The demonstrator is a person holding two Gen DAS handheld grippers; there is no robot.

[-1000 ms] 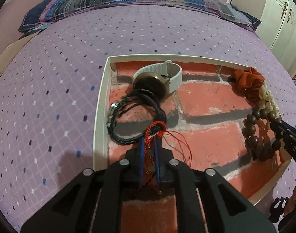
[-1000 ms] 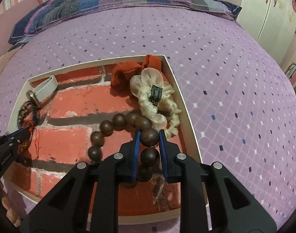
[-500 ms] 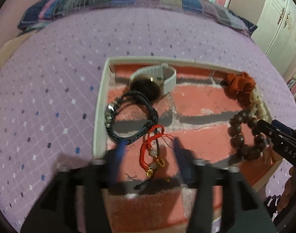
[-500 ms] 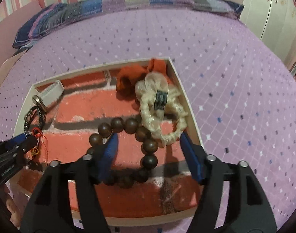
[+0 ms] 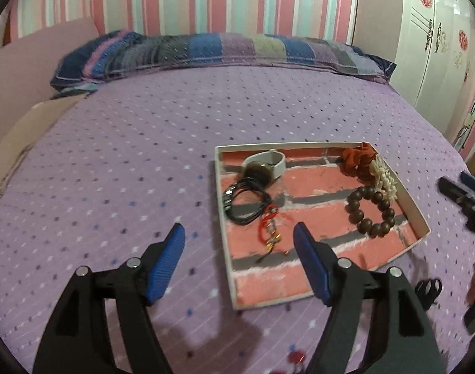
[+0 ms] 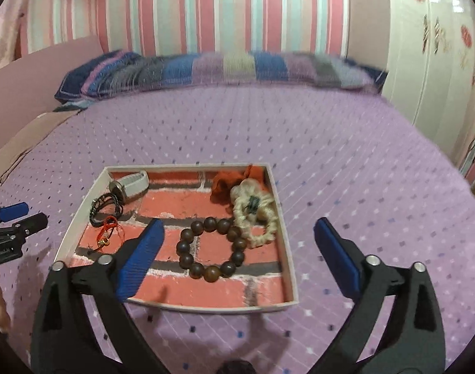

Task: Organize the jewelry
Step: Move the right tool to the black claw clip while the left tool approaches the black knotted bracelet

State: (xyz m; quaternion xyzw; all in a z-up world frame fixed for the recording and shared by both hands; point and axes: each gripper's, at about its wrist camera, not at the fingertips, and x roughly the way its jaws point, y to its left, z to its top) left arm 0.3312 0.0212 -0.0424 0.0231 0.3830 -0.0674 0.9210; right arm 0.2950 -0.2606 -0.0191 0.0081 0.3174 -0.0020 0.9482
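Tray point(image 6: 287, 251) sits on the purple bedspread point(image 5: 119, 162), nearer the bed's right edge than its left; brick-pattern liner inside.

Contents, all inside the tray walls:
- Watch point(image 5: 264, 163) with white strap, far left corner.
- Black cord bracelet point(image 5: 245, 201), along the left wall, just in front of the watch and touching it.
- Red string bracelet point(image 5: 270, 226) with small gold charms, just in front of the black cord and overlapping its near edge.
- Brown bead bracelet point(image 6: 211, 247), right half, lying flat as a closed ring.
- Cream scrunchie point(image 6: 253, 215), against the right wall, touching the beads.
- Rust-red scrunchie point(image 6: 229, 182), far right corner, partly under the cream one.

Left gripper point(image 5: 239, 260): released, jaws spread wide, empty, held over the tray's near left corner. One blue pad is over the bedspread, the other over the liner.
Right gripper point(image 6: 239, 257): released, jaws wide, empty, held above the tray's near edge.

Judgement: placing step looks finished; every piece visible is in the tray and neither tool carries anything. Task is at or near its end. A small dark item point(image 5: 427, 288) lies on the bedspread off the tray's near right corner; cannot tell what it is. If it is jewelry, the next move calls for the right gripper to go down on it and pinch it.
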